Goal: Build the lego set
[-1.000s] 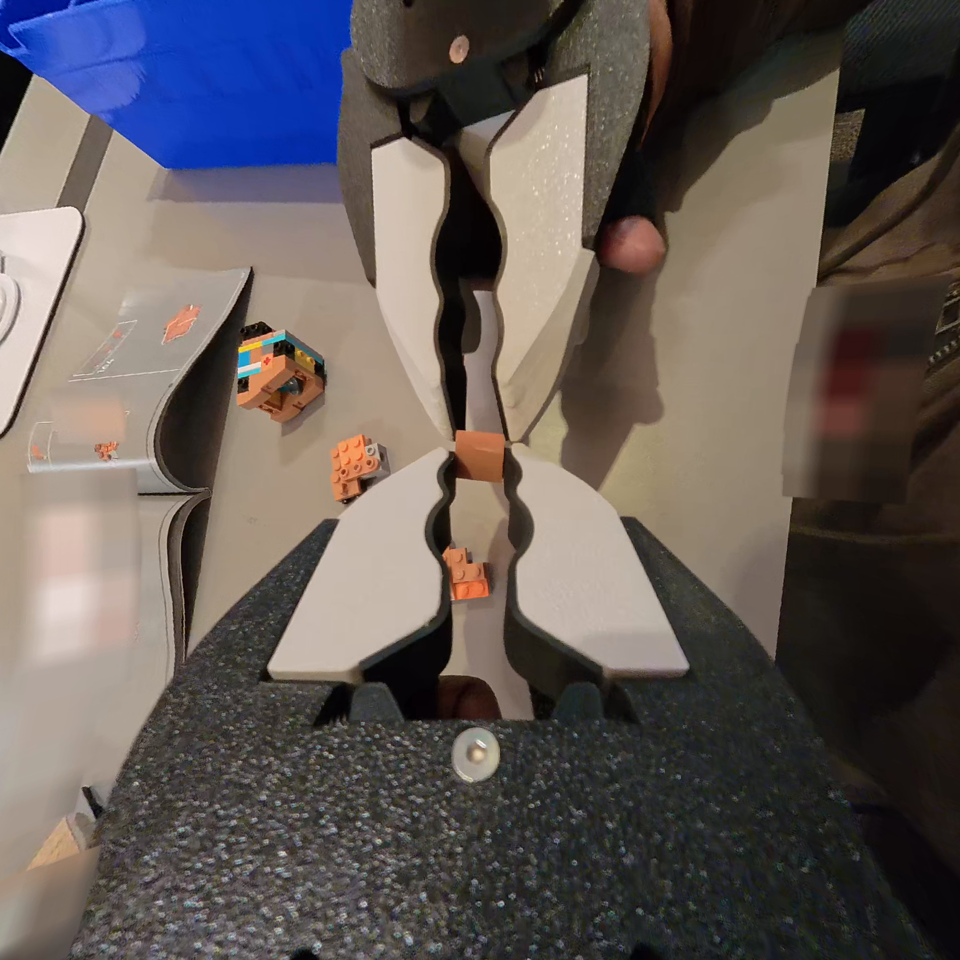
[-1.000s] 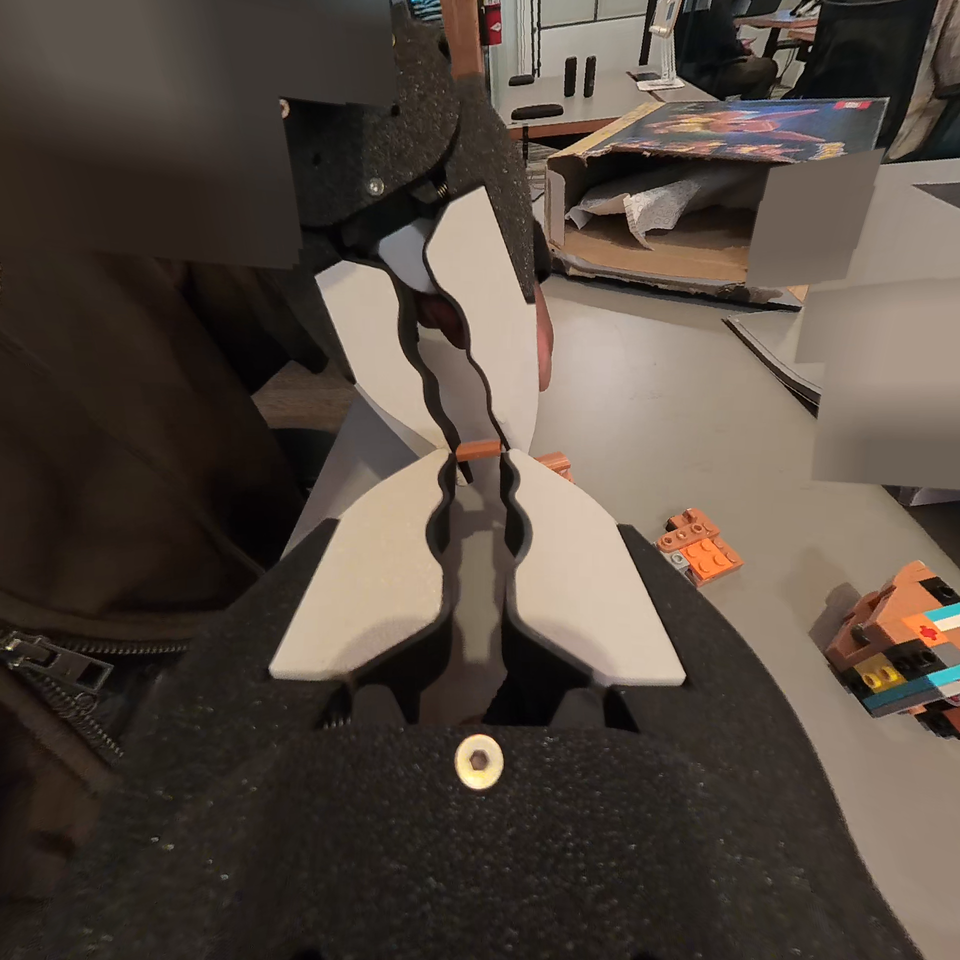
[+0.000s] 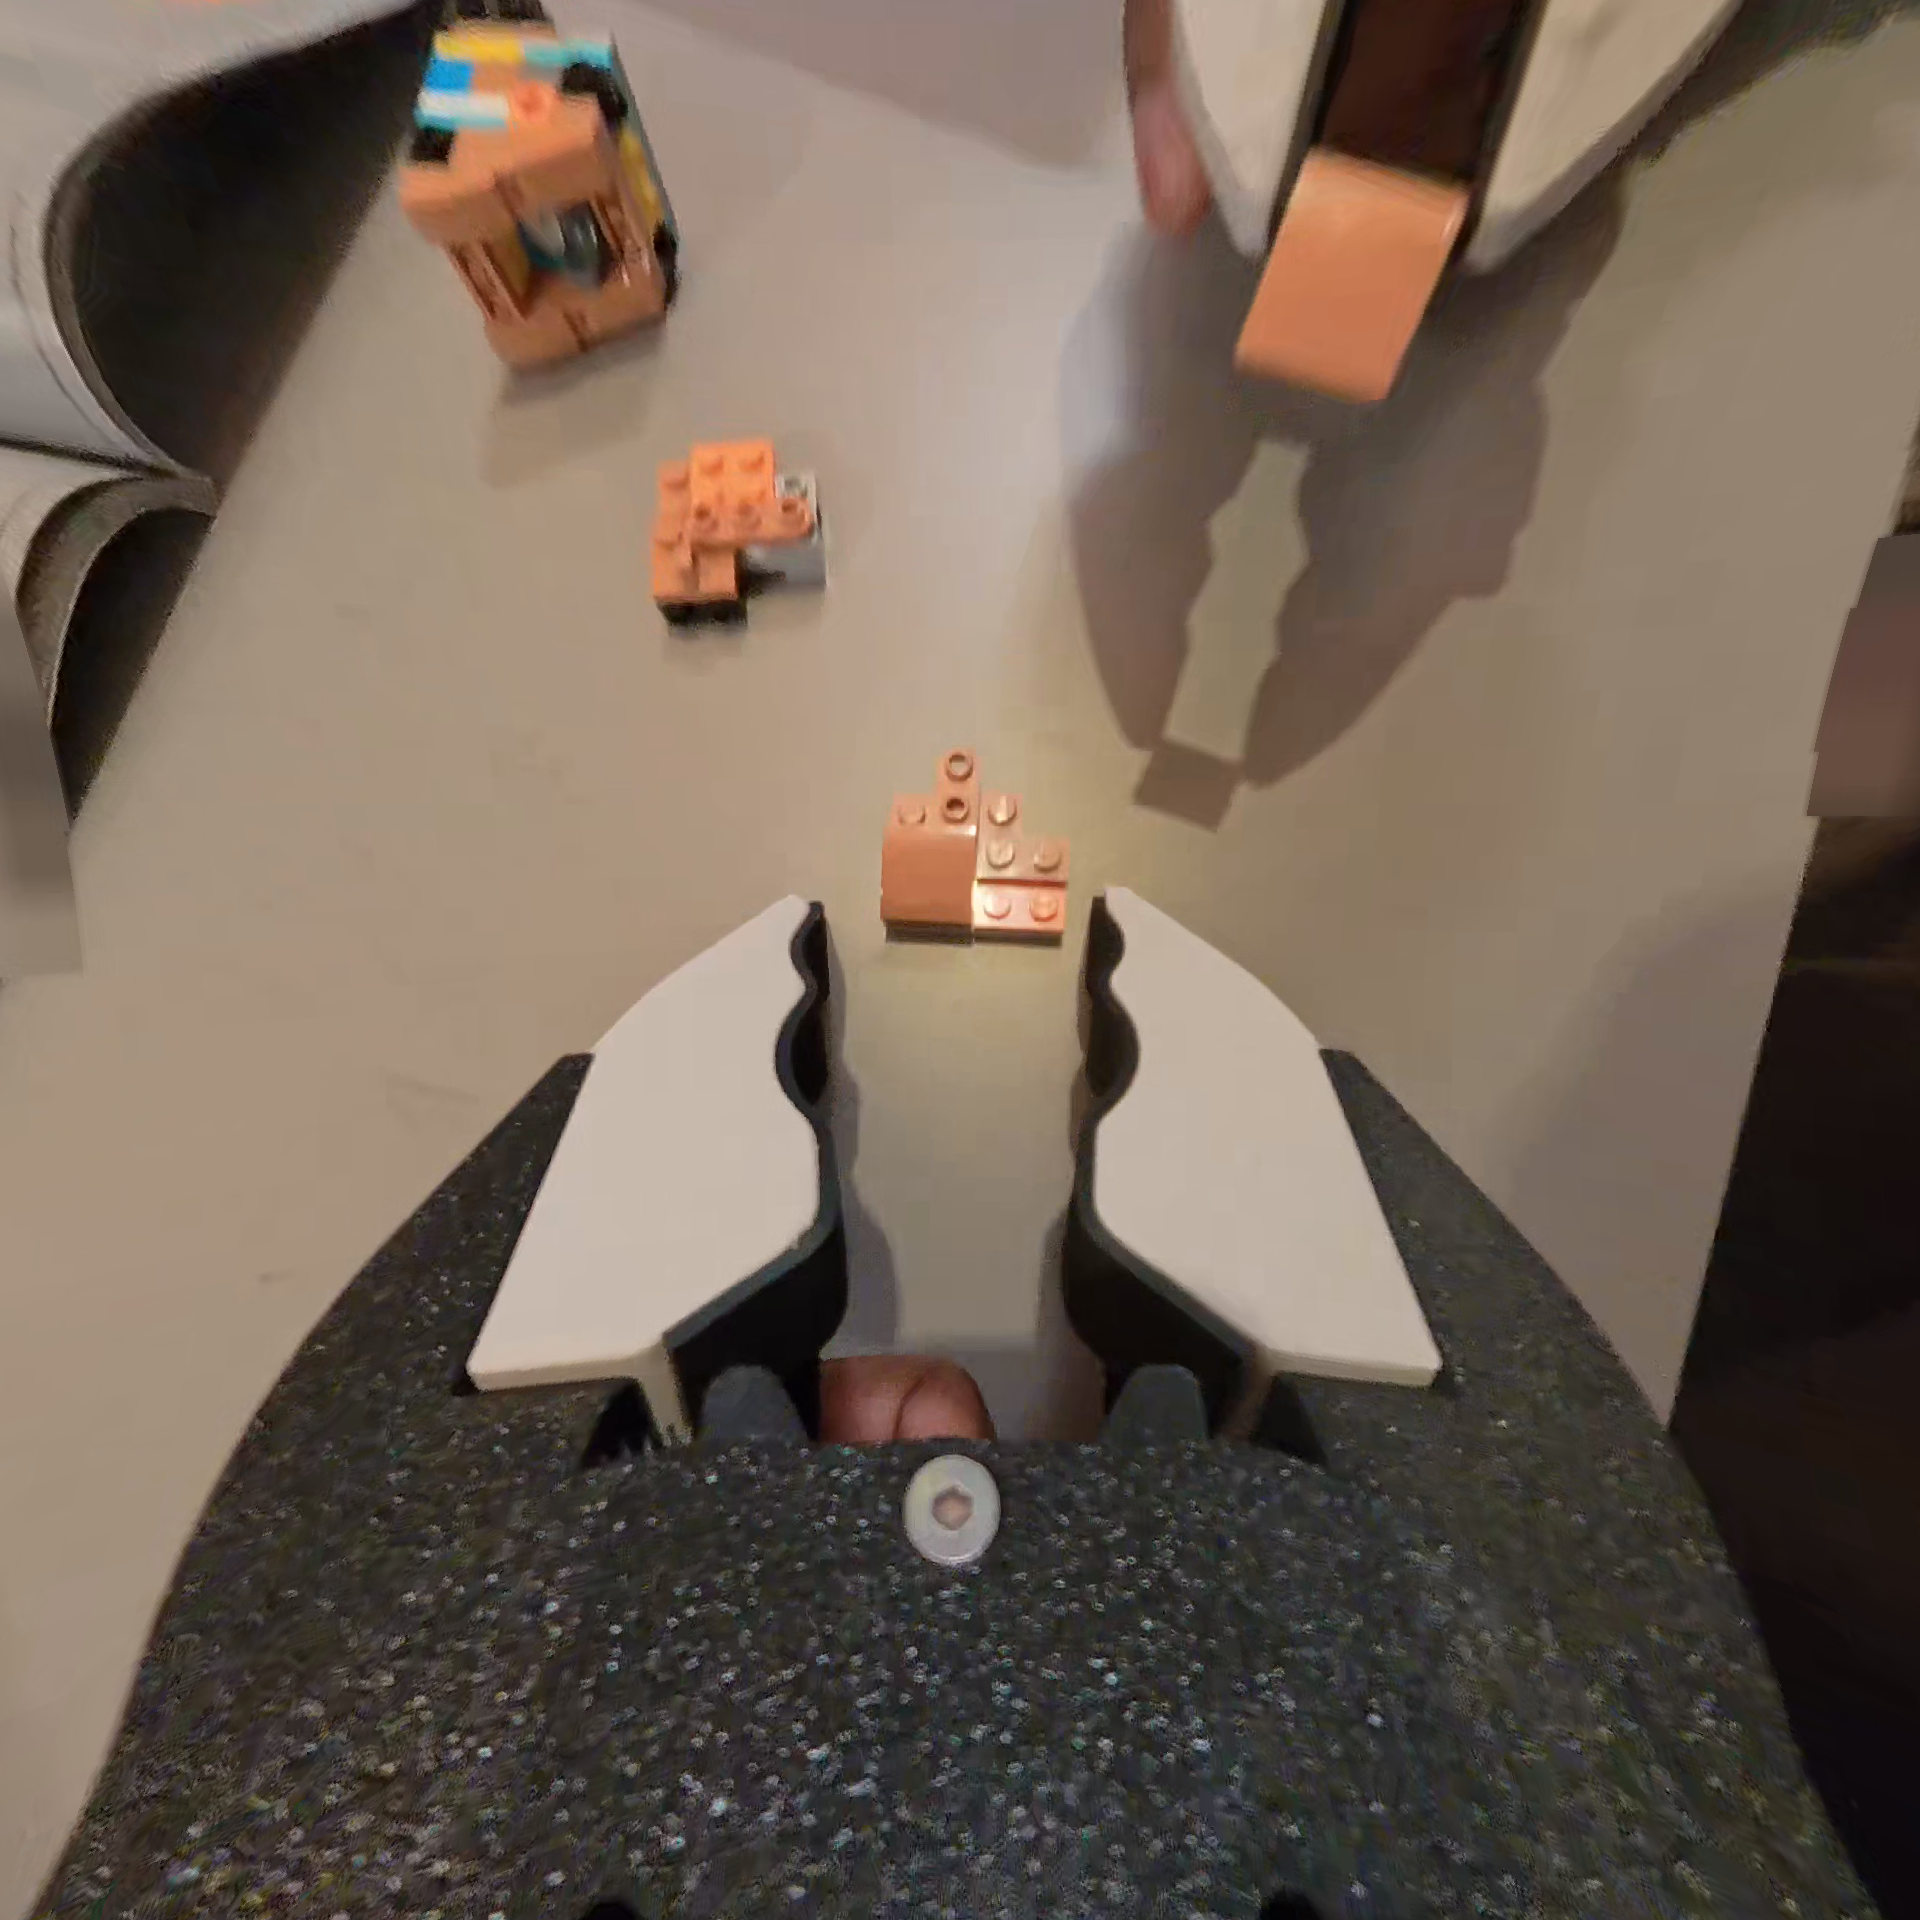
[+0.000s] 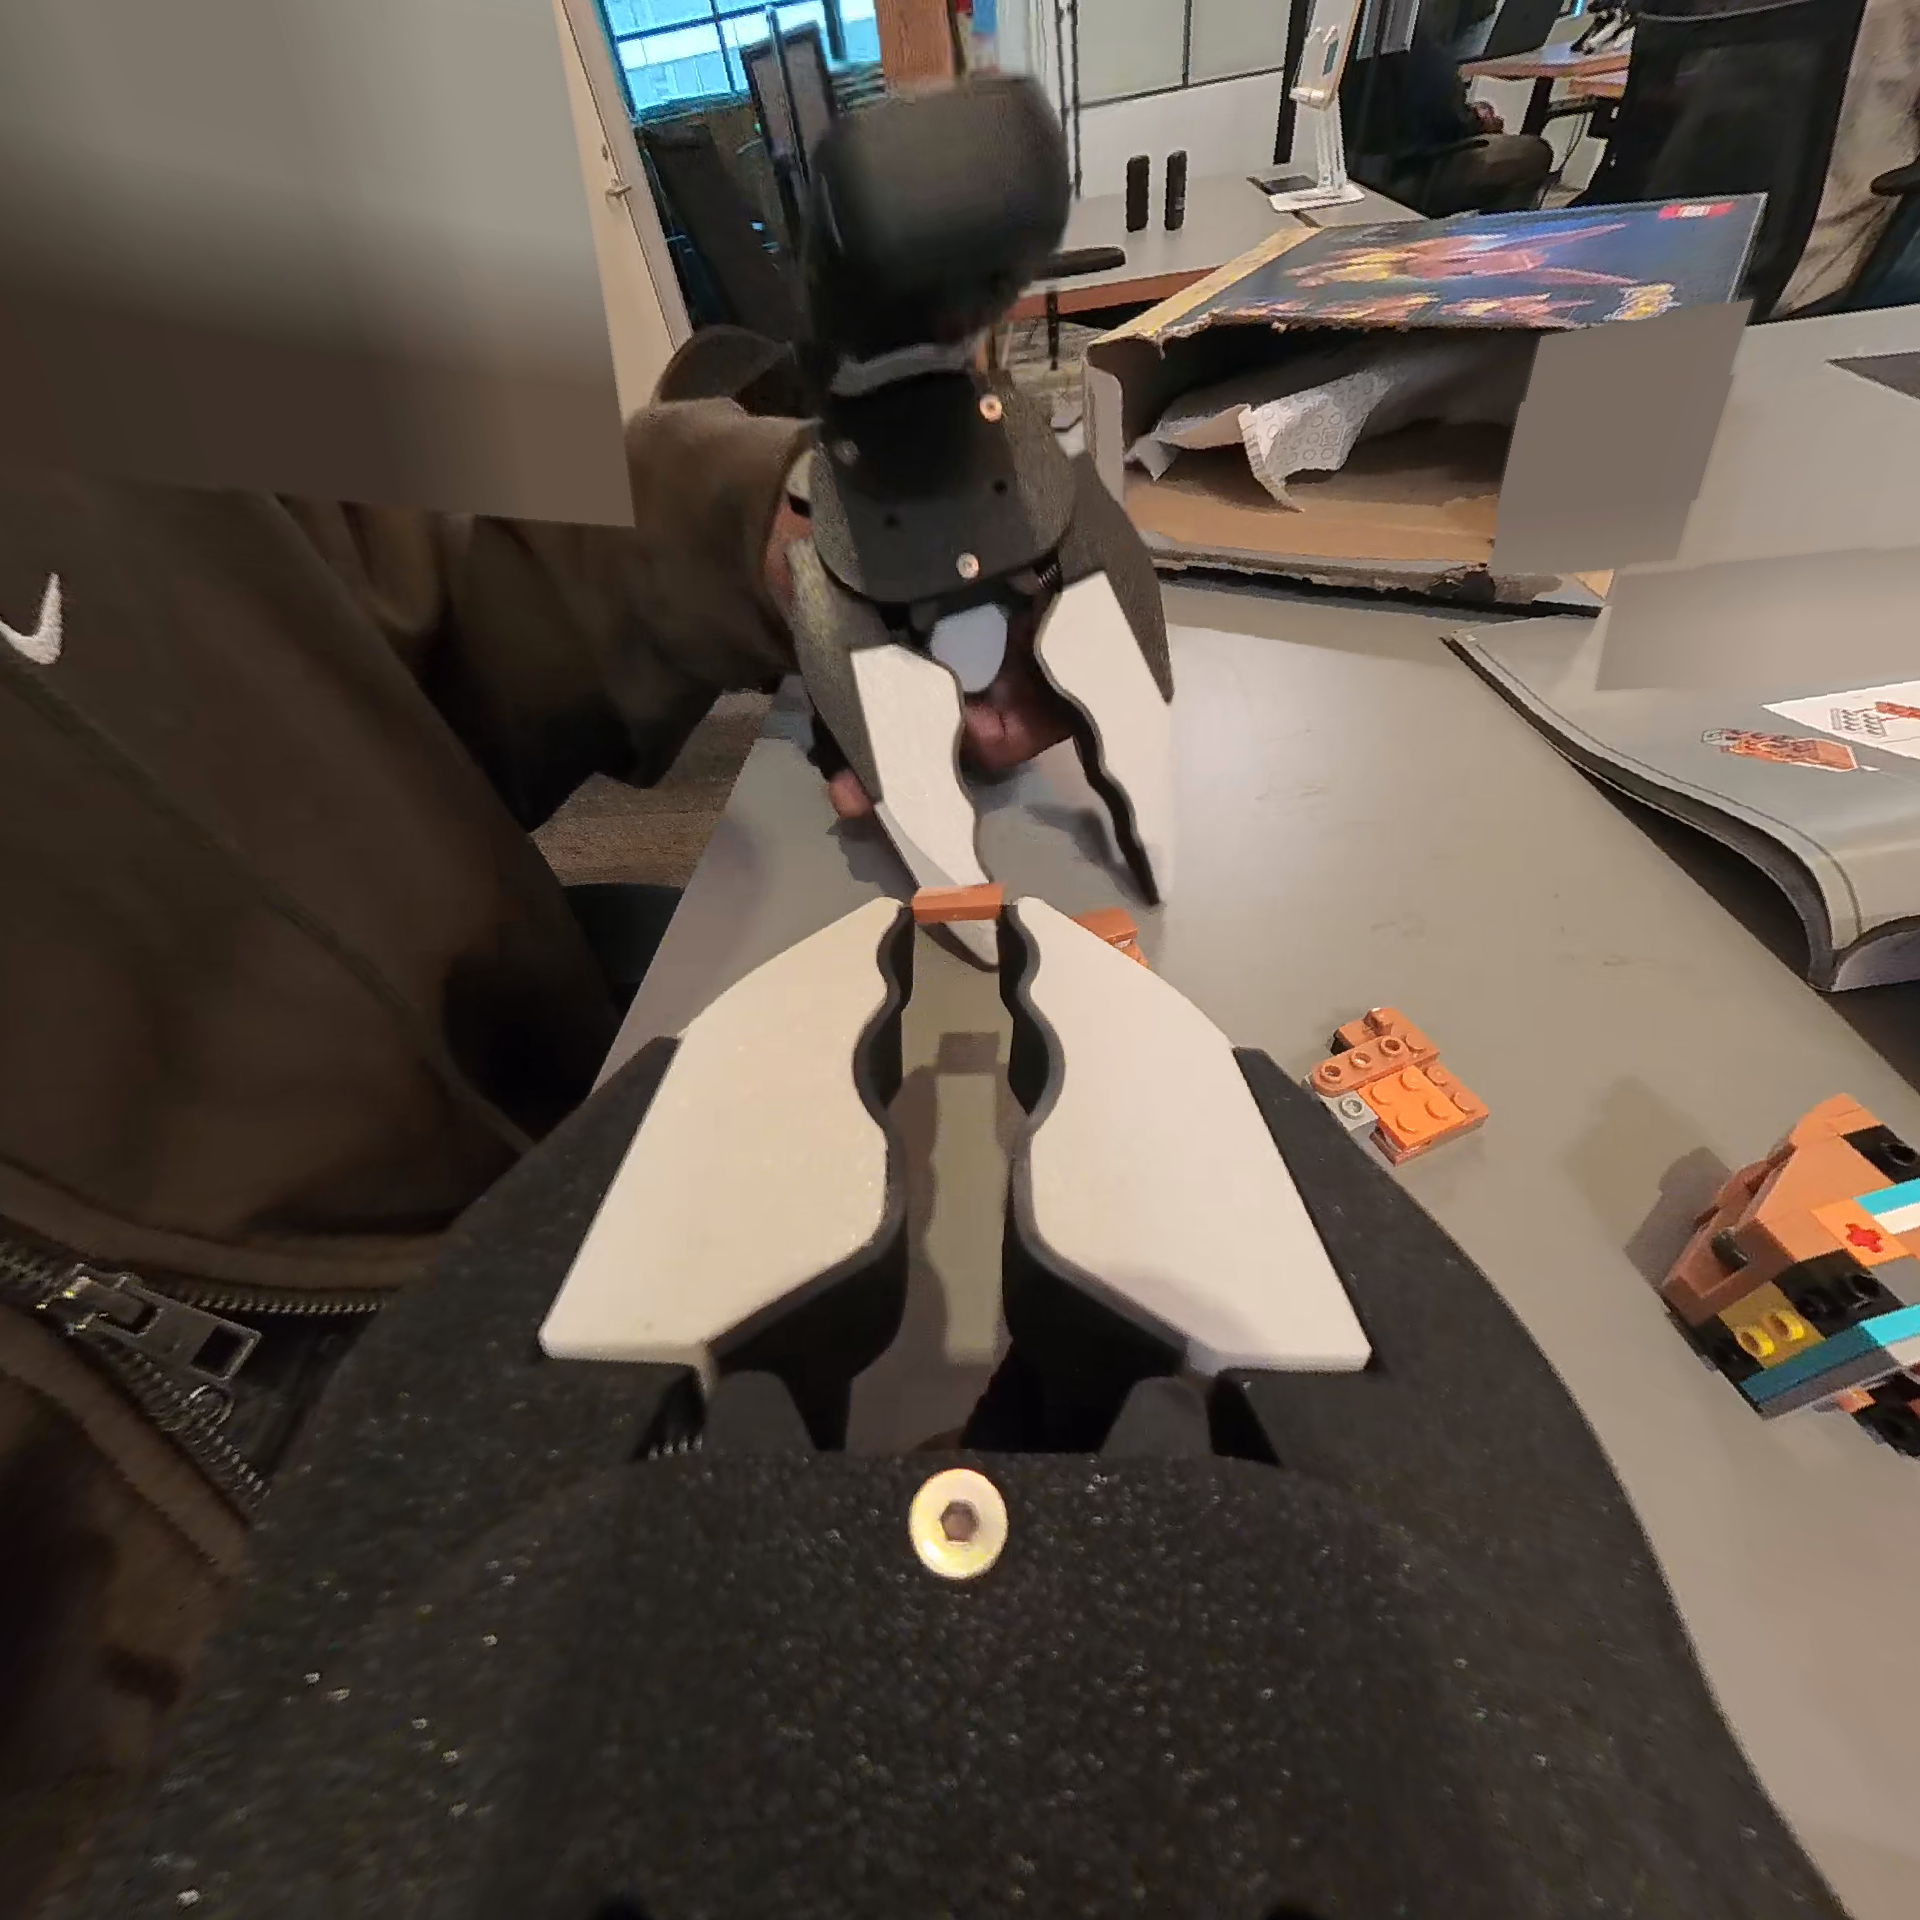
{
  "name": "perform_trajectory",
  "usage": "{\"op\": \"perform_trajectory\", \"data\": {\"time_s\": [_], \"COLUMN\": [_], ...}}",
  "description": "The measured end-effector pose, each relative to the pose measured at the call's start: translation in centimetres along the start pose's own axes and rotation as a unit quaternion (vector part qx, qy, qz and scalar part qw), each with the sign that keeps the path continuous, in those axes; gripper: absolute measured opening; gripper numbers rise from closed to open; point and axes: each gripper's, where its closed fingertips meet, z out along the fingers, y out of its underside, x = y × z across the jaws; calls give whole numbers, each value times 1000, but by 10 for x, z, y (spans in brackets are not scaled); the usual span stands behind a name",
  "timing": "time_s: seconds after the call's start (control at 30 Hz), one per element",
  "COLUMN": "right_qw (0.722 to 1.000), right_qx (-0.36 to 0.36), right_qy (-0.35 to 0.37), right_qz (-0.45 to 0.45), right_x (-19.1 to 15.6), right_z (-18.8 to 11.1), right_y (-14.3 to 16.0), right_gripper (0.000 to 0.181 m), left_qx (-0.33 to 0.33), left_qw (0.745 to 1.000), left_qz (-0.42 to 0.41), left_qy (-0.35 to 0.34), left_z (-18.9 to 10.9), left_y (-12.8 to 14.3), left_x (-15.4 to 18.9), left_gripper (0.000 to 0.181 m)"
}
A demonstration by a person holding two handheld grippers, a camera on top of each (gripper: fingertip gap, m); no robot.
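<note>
My left gripper (image 3: 956,914) is open and empty, low over the grey table (image 3: 395,935). A small brown and orange lego piece assembly (image 3: 971,862) lies just ahead of its tips. My right gripper (image 4: 958,914) is shut on a brown curved brick (image 4: 958,902) and holds it above the table. In the left wrist view the right gripper (image 3: 1366,208) and its brick (image 3: 1340,291) hang at the top right. In the right wrist view the left gripper (image 4: 1060,925) stands tilted beyond the brick, its tips at the small assembly (image 4: 1112,925).
A second small orange and grey assembly (image 3: 732,530) (image 4: 1392,1096) and a larger multi-colour build (image 3: 540,197) (image 4: 1808,1278) lie on the table. An open booklet (image 4: 1766,810) and a torn cardboard box (image 4: 1351,447) stand farther back. A person in a dark jacket (image 4: 260,935) is close. About 10 cm separates my left fingertips from my right.
The left gripper has let go of the brown brick, opened, and dropped down to the small assembly on the table. The right gripper keeps the brick.
</note>
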Motion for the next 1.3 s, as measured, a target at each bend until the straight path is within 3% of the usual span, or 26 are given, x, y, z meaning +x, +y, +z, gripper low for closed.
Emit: {"op": "perform_trajectory", "data": {"time_s": [0.5, 0.7, 0.87, 1.3], "right_qw": [1000, 1000, 1000, 1000], "right_qx": [10, 12, 11, -13], "right_qy": [-4, -6, -7, 10], "right_qz": [9, 16, 13, -13], "right_x": [1, 3, 3, 3], "right_z": [-1, -2, -3, 0], "right_y": [-2, -1, -1, 4], "right_gripper": [15, 15, 15, 15], "left_qx": [11, 94, 111, 70], "left_qw": [999, 993, 990, 995], "left_qz": [24, 23, 40, 46], "left_qy": [43, 63, 73, 57], "left_z": [5, 5, 4, -10], "left_y": [-7, -41, -57, -73], "left_x": [7, 18, 27, 29], "left_gripper": [33, 33, 33, 33]}}
